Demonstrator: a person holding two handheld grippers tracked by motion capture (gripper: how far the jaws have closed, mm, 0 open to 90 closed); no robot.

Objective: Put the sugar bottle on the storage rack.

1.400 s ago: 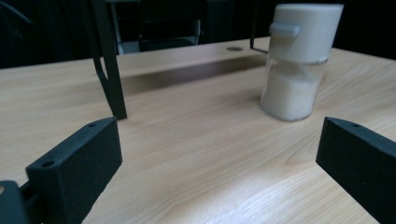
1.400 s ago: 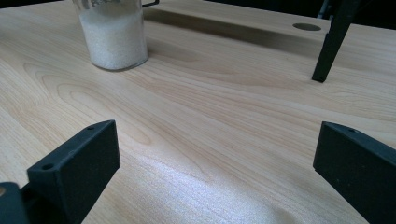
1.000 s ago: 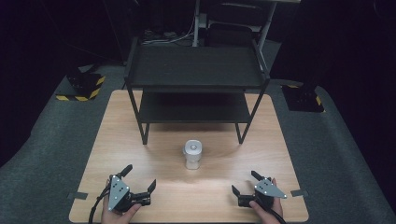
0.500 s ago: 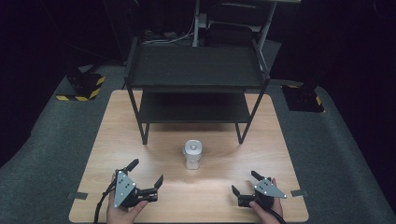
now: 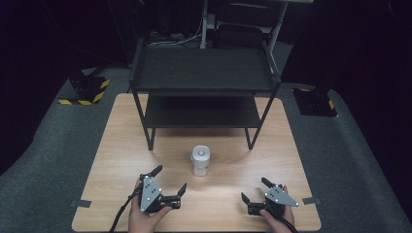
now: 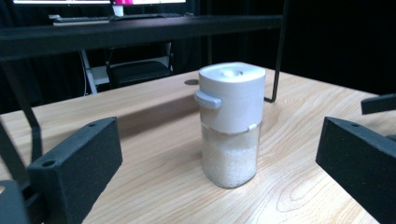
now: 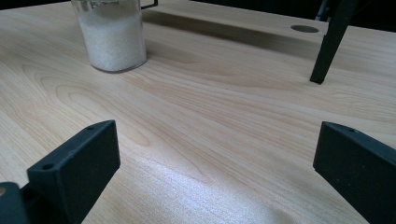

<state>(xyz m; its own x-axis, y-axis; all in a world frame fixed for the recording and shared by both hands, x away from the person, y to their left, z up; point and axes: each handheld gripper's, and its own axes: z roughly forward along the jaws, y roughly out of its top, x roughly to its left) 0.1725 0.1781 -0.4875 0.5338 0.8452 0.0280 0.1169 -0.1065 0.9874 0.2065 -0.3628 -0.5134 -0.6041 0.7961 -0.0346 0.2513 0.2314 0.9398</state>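
Note:
A small clear jar [image 5: 199, 161] with a grey lid, part full of white grains, stands upright on the wooden table [image 5: 116, 145] in front of the shelf. My left gripper [image 5: 170, 178] is open, low at the front left, pointing at the jar from a short way off. In the left gripper view the jar [image 6: 231, 126] stands ahead, centred between the black fingers [image 6: 79, 163], untouched. My right gripper [image 5: 254, 189] is open at the front right, with only bare wood between its fingers [image 7: 77, 163]. The jar's base [image 7: 114, 39] sits far off at upper left.
A black two-tier metal shelf [image 5: 204, 73] stands on the back half of the table, its front legs [image 7: 331, 42] just behind the jar. Grey carpet surrounds the table. Black-and-yellow striped blocks [image 5: 85, 94] lie on the floor at the left.
My left gripper has moved right and slightly forward, closer to the jar. The right gripper and the jar have stayed put.

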